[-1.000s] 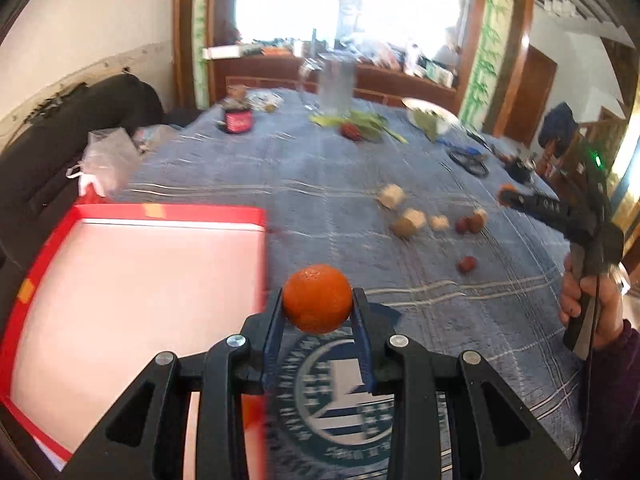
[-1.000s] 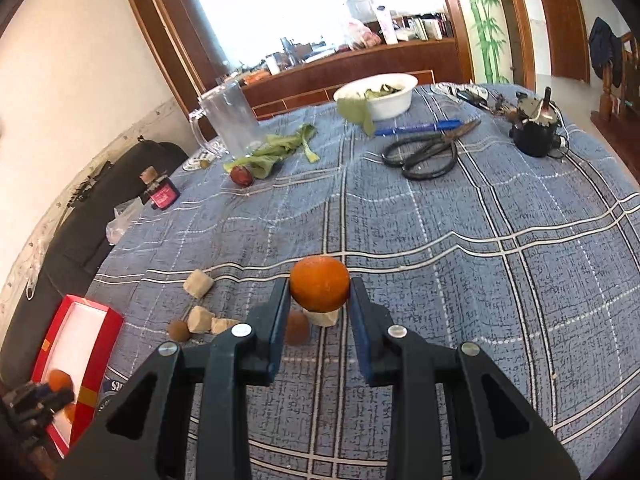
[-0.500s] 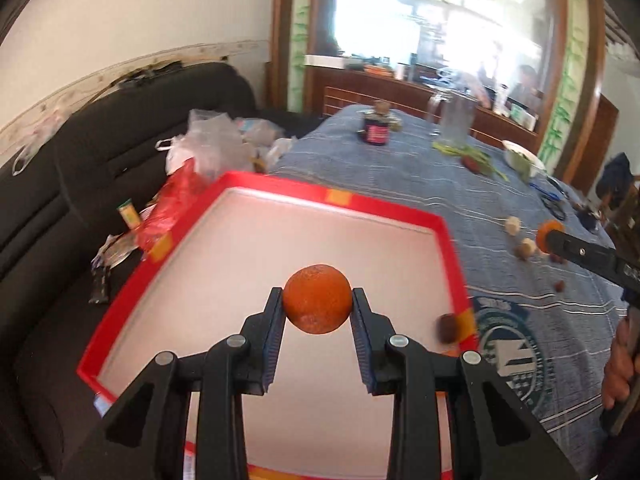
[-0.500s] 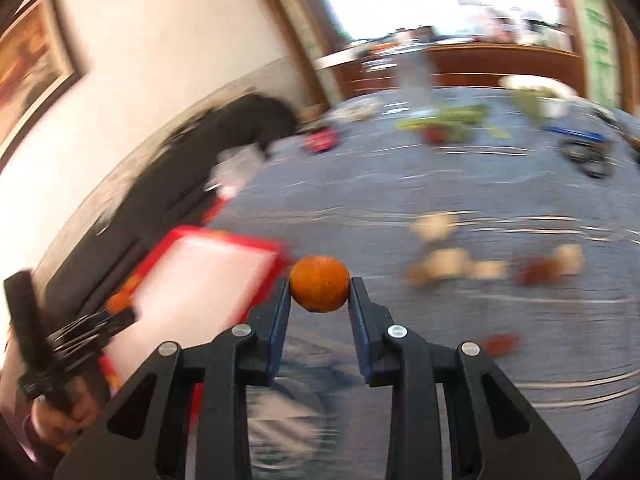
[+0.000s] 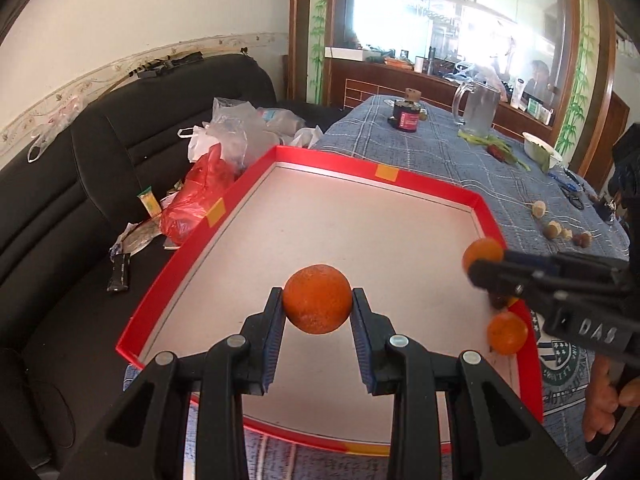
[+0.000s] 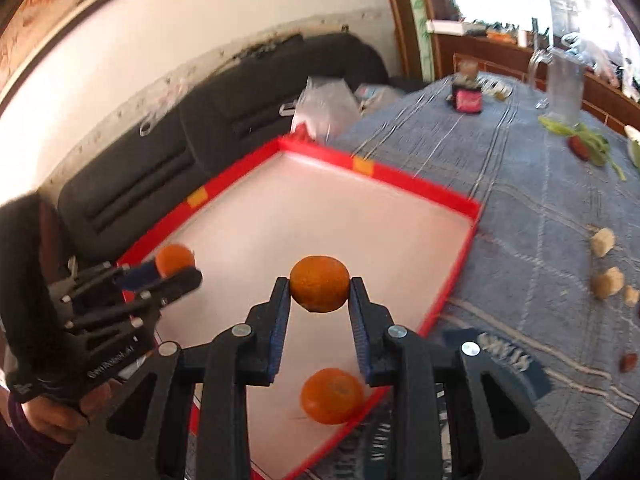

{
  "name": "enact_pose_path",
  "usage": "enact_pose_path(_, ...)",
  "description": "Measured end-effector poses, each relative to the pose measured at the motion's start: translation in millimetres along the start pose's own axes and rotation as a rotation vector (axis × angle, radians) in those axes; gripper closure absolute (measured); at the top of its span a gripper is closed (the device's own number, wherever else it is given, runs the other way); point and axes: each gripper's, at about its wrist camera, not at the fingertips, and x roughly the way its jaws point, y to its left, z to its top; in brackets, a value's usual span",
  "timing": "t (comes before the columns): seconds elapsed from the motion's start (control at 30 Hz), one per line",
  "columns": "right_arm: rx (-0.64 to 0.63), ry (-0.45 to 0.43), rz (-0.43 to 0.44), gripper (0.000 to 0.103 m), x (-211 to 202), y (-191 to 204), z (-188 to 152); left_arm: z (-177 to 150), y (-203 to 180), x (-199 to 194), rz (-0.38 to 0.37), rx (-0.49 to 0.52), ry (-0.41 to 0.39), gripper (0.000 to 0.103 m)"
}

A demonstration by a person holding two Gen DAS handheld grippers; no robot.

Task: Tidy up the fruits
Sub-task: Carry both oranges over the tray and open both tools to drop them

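Note:
My left gripper is shut on an orange and holds it above the white floor of the red-rimmed tray. In the right wrist view my right gripper is shut on a second orange, over the tray near its right side. A third orange lies loose in the tray's near right corner, also seen in the left wrist view as the loose orange. Each view shows the other gripper: the right gripper at the right, the left gripper at the left.
The tray sits at the edge of a blue checked tablecloth. Several small beige and brown fruits lie on the cloth to the right. A glass jug and a dark jar stand further back. A black sofa with plastic bags is on the left.
Both grippers have swung left from over the tablecloth to over the red tray, each still carrying its orange. The right gripper has come close beside the left one.

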Motion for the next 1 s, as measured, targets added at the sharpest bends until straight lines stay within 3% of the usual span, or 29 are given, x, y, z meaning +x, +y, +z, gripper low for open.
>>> enact_pose_path(0.53,-0.041,0.090,-0.069,0.070,25,7,-10,-5,0,16,0.027,0.005,0.054,0.070)
enact_pose_path(0.57,-0.043,0.087,-0.069,0.070,25,7,-10,-5,-1,16,0.032,0.008,0.055,0.068)
enact_pose_path(0.63,-0.053,0.097,-0.075,0.070,25,8,-10,-4,-1,16,0.046,0.010,0.057,0.050)
enact_pose_path(0.7,-0.060,0.109,-0.086,0.064,26,7,-10,-4,-1,14,0.062,0.011,0.052,0.038)
enact_pose_path(0.73,-0.058,0.114,-0.085,0.055,26,6,-10,-4,-1,14,0.069,0.010,0.054,0.030)
enact_pose_path(0.77,-0.052,0.119,-0.078,0.048,25,4,-9,-4,-1,15,0.076,0.009,0.060,0.027)
enact_pose_path(1.0,-0.009,0.040,-0.027,0.042,-6,-14,-3,-6,-7,22,0.102,0.023,0.104,0.023)
